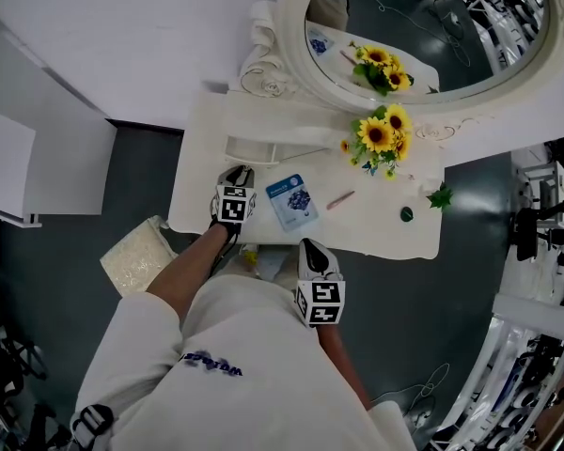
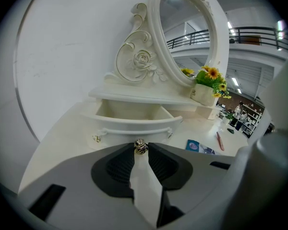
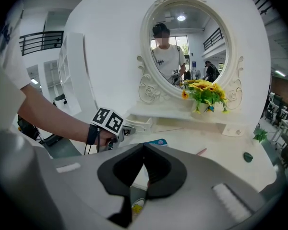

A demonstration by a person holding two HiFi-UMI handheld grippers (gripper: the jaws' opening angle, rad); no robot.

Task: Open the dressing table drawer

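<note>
Left tool [image 2: 141,149] pinches the metal knob [image 2: 140,146] of the open drawer [image 2: 134,124]; right tool [image 3: 144,145] is closed, empty.

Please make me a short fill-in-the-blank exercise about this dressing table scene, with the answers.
The small drawer stands ____.
The left gripper is shut on the drawer's metal ____.
The right gripper is shut and holds ____.
The sunflowers stand before the oval ____.
Missing words: open; knob; nothing; mirror.
</note>
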